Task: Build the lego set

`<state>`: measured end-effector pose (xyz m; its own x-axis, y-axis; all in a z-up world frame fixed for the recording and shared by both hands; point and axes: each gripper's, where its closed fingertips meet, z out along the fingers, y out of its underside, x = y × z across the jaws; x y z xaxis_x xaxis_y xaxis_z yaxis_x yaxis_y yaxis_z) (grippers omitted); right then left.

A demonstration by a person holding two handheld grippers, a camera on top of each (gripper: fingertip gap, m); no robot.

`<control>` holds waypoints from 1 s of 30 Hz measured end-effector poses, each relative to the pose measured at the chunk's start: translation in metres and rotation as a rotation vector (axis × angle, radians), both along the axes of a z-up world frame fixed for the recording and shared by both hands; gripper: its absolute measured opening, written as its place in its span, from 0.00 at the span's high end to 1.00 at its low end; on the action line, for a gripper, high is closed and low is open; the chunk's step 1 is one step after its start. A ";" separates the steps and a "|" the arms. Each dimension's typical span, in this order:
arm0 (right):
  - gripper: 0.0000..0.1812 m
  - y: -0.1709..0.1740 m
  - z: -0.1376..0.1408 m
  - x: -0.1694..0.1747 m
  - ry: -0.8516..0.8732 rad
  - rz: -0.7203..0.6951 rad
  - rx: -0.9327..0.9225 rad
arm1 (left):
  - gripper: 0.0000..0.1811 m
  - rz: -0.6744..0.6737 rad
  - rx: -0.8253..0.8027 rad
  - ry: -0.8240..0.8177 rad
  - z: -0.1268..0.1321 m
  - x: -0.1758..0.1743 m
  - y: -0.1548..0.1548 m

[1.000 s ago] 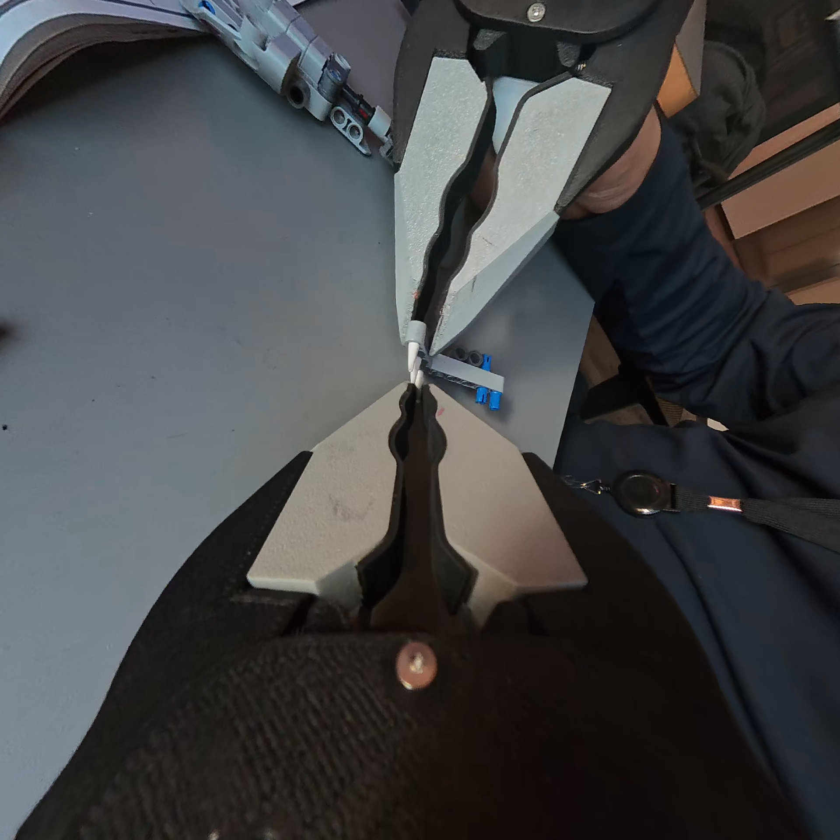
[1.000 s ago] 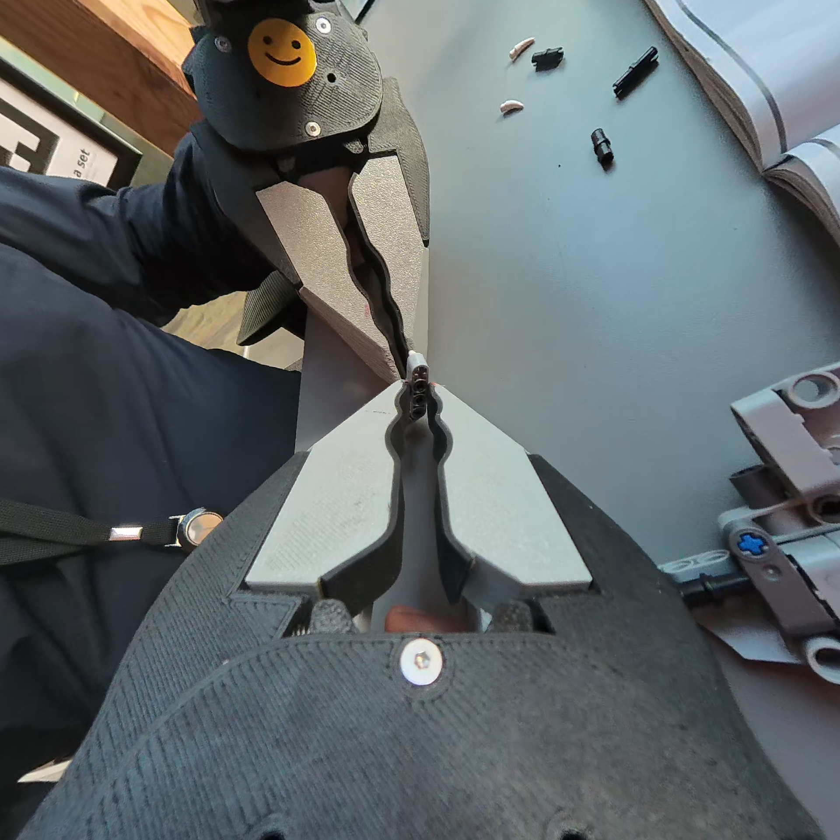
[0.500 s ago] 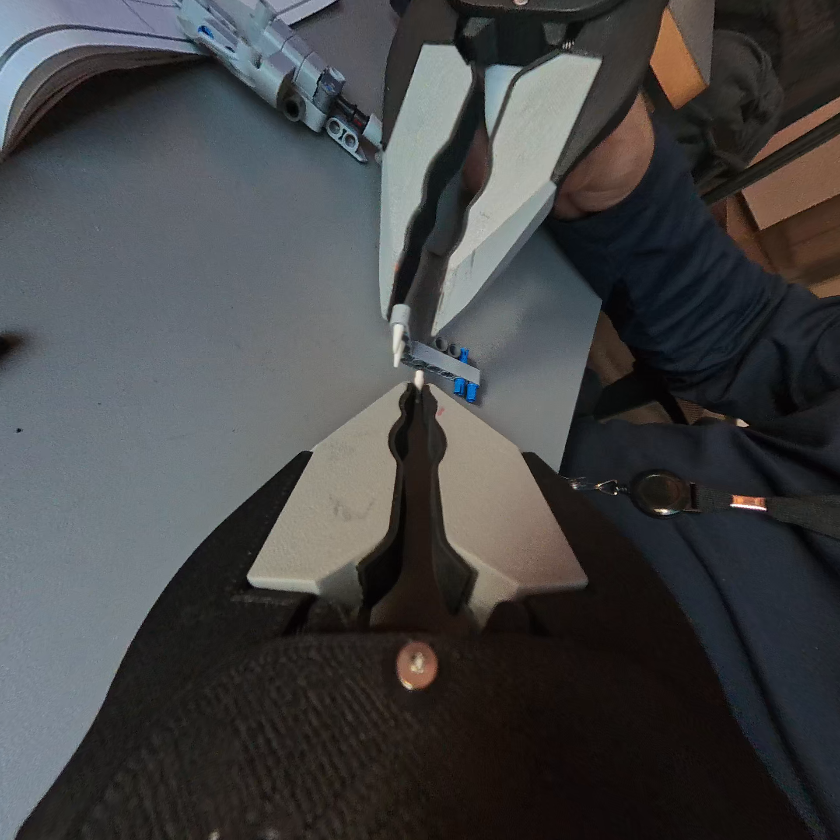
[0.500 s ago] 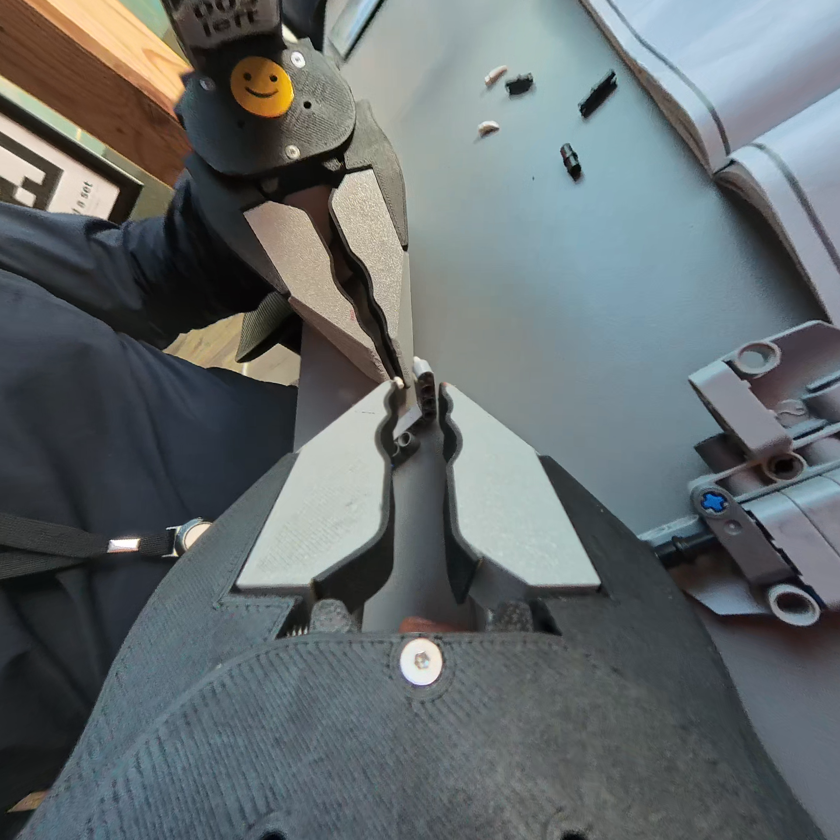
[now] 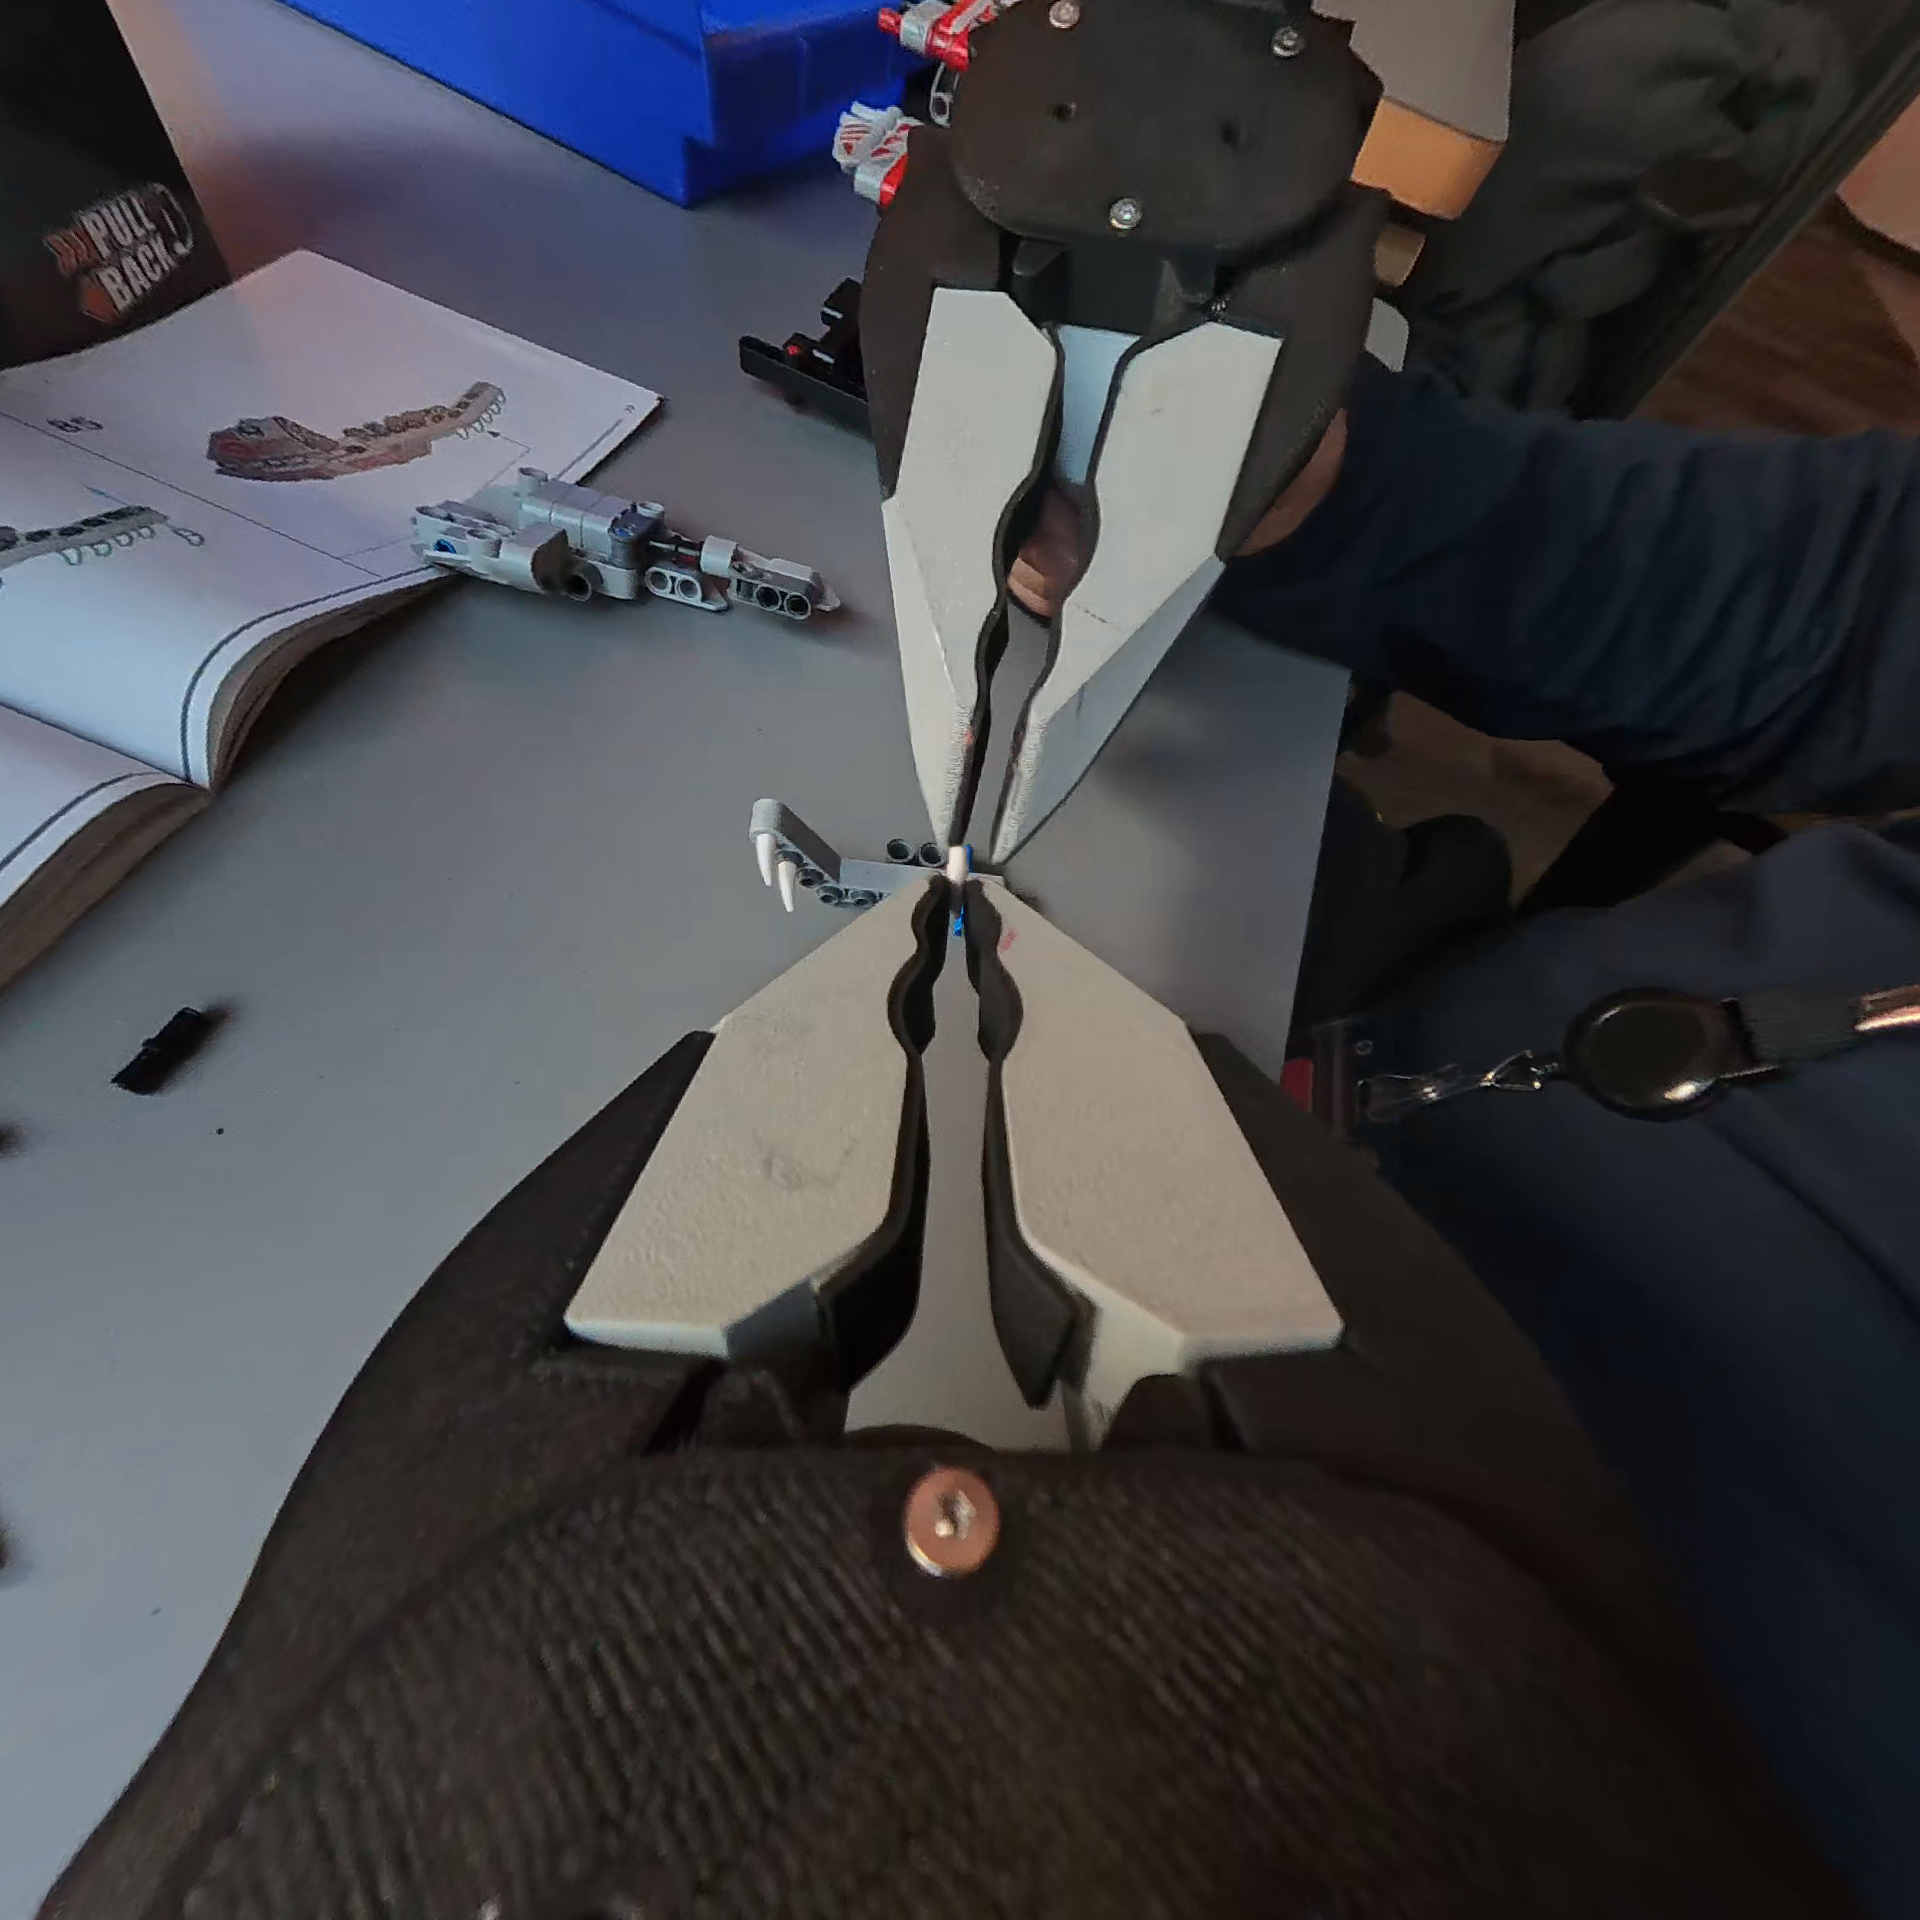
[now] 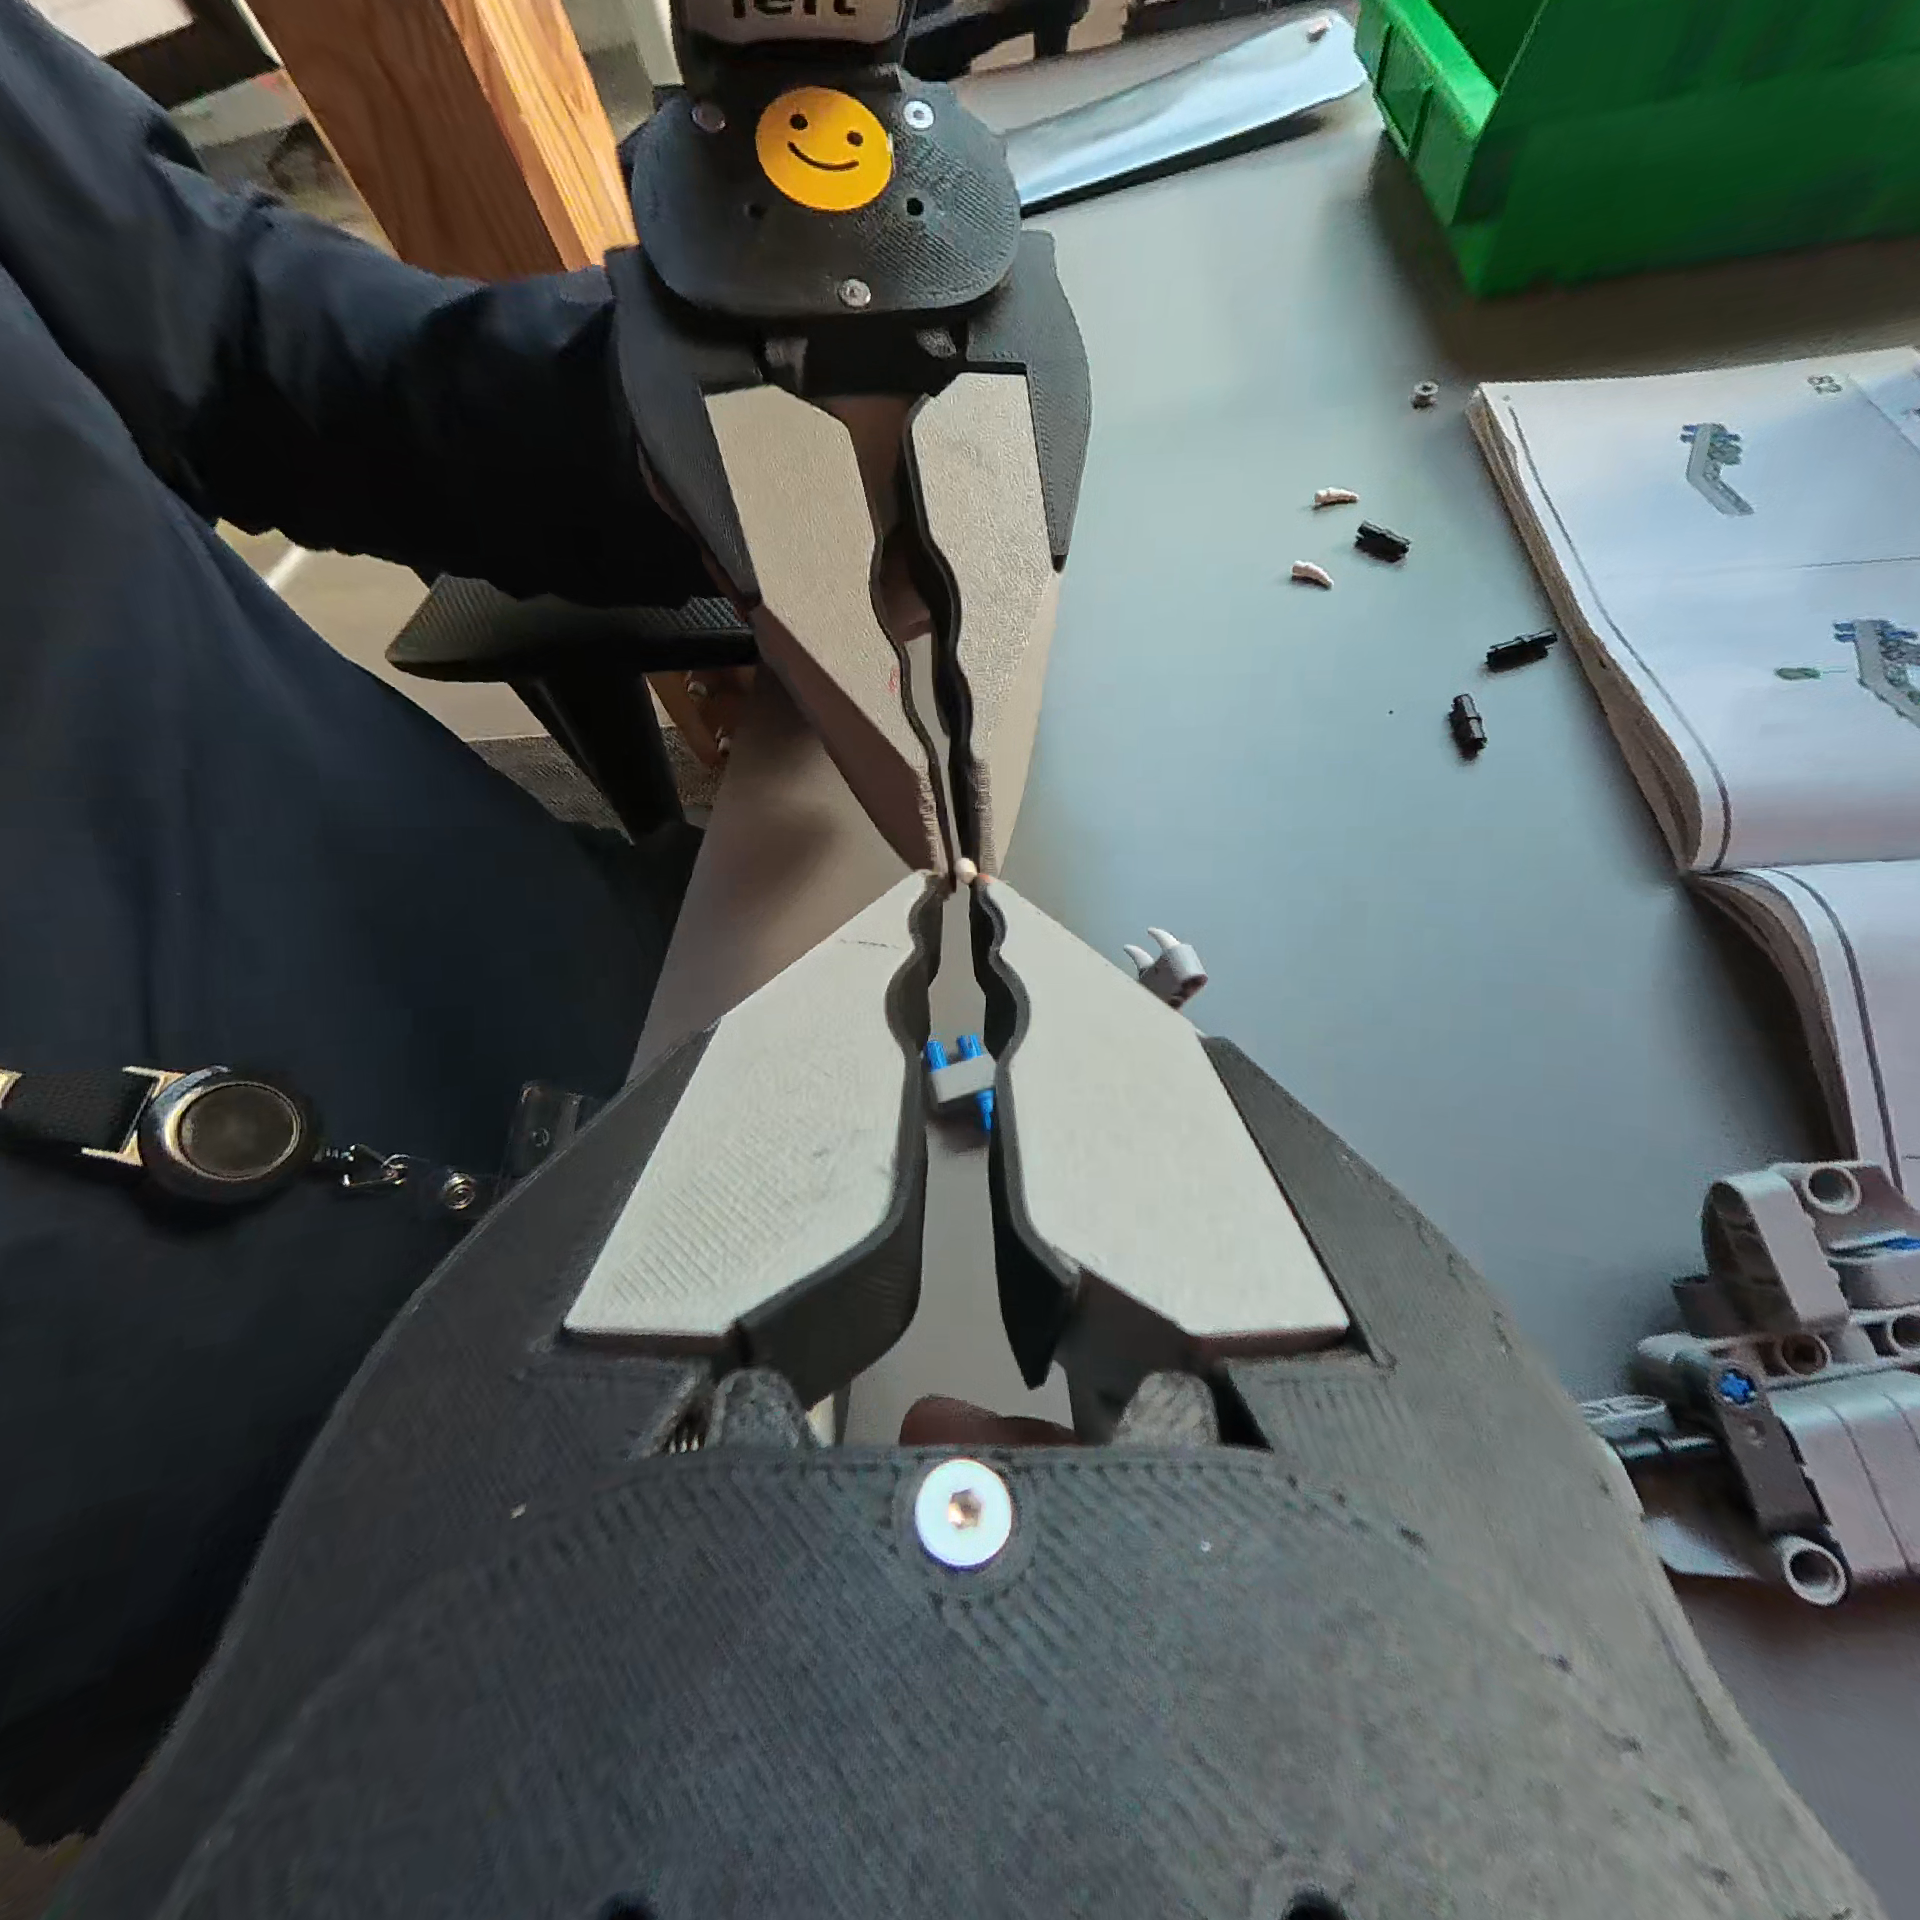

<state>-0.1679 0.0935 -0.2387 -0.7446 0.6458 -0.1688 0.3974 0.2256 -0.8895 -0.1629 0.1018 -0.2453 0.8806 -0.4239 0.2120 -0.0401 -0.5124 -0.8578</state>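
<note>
**Tooth pinched between two grippers**

Left gripper (image 5: 954,902) and right gripper (image 6: 956,883) meet tip to tip, jaws nearly closed on one small white tooth piece (image 5: 956,860). Just beyond lies the grey toothed beam (image 5: 821,857) on the desk (image 5: 520,779); farther off, the grey assembly (image 5: 582,540) beside the instruction booklet (image 5: 208,499).

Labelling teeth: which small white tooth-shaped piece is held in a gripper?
The white tooth at the left gripper tips; two sit mounted on the grey beam, two lie loose on the table.

a grey desk (image 5: 436,935) fills the scene. a wooden post (image 6: 436,135) stands behind its near edge. soft daylight falls across it.
</note>
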 end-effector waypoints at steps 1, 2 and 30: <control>0.98 -0.001 0.001 0.000 -0.001 0.000 -0.009 | 1.00 -0.002 0.003 0.011 0.000 0.001 0.000; 0.97 -0.002 0.002 0.001 -0.003 0.008 -0.023 | 1.00 -0.004 0.002 0.022 -0.001 0.001 0.000; 1.00 -0.003 0.001 0.003 -0.009 0.025 -0.025 | 1.00 -0.026 0.039 0.057 0.002 0.007 -0.001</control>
<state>-0.1647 0.0909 -0.2374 -0.7590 0.6222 -0.1918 0.4000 0.2131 -0.8914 -0.1563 0.1009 -0.2434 0.8794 -0.4534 0.1450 -0.1018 -0.4767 -0.8731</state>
